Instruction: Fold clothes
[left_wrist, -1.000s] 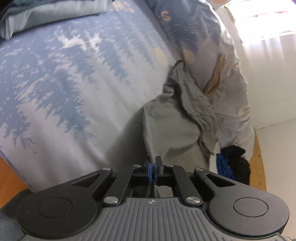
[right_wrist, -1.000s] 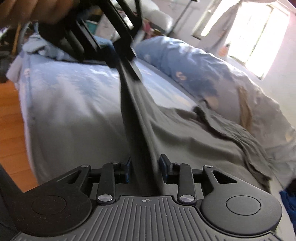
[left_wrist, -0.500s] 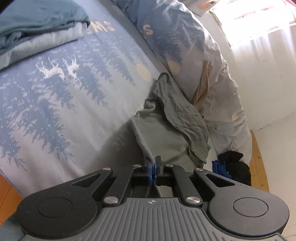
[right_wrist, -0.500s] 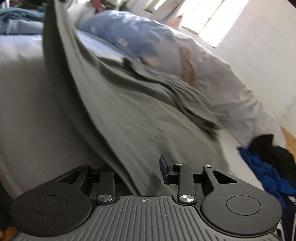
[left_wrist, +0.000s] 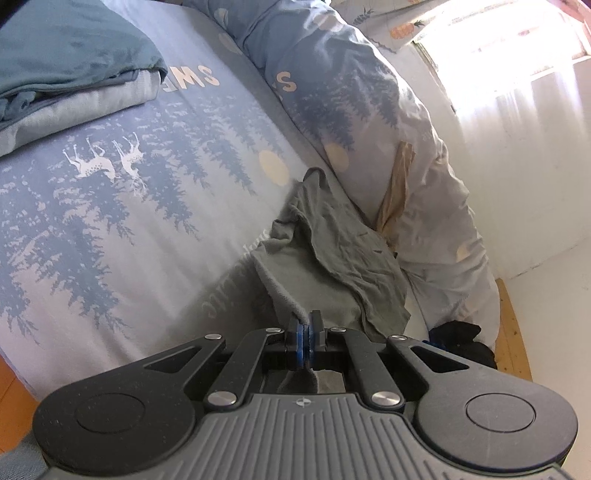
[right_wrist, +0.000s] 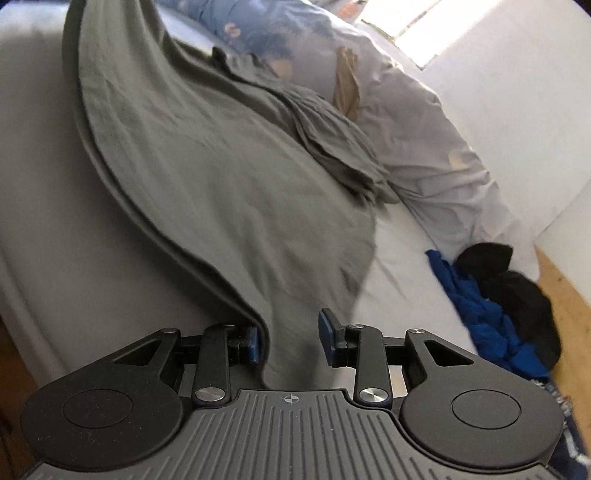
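Observation:
A grey garment (left_wrist: 325, 254) lies partly on the blue forest-print bed sheet (left_wrist: 110, 206), its far end bunched against the duvet. My left gripper (left_wrist: 305, 341) is shut on one edge of it and holds that edge up. In the right wrist view the same grey garment (right_wrist: 221, 177) stretches up and away to the top left. Its near edge hangs between the fingers of my right gripper (right_wrist: 290, 341), which is open, with the cloth against the left pad.
A rolled blue-and-white duvet (left_wrist: 369, 122) lies along the far side of the bed. Folded teal and grey clothes (left_wrist: 66, 74) are stacked at the left. Blue (right_wrist: 480, 306) and black clothes (right_wrist: 517, 284) lie at the bed's right end. Wooden floor shows beyond.
My left gripper has lifted and pulled the garment's edge toward me, so more of the bed shows. The right gripper has stayed open while the cloth stretched and spread in front of it.

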